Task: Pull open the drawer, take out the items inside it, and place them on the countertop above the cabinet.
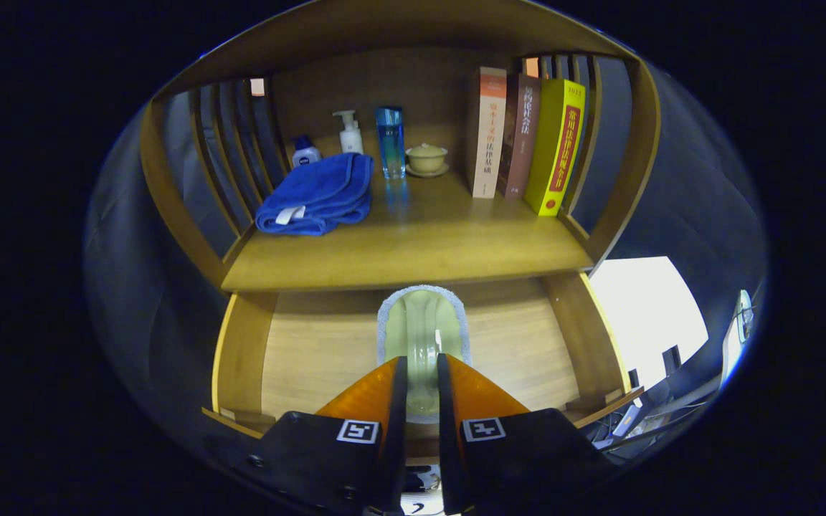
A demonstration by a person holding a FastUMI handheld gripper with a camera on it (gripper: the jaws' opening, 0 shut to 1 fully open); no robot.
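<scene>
The gripper point(421, 373) has its fingers clamped on a pale green brush point(421, 326), which sticks out at twelve o'clock over the open drawer point(312, 344); the countertop point(413, 244) lies beyond.

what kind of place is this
Likely a home-style setup: a wooden cabinet with an open drawer, and a countertop holding books, a towel and bottles. The fingers grip a green item over the drawer.
</scene>
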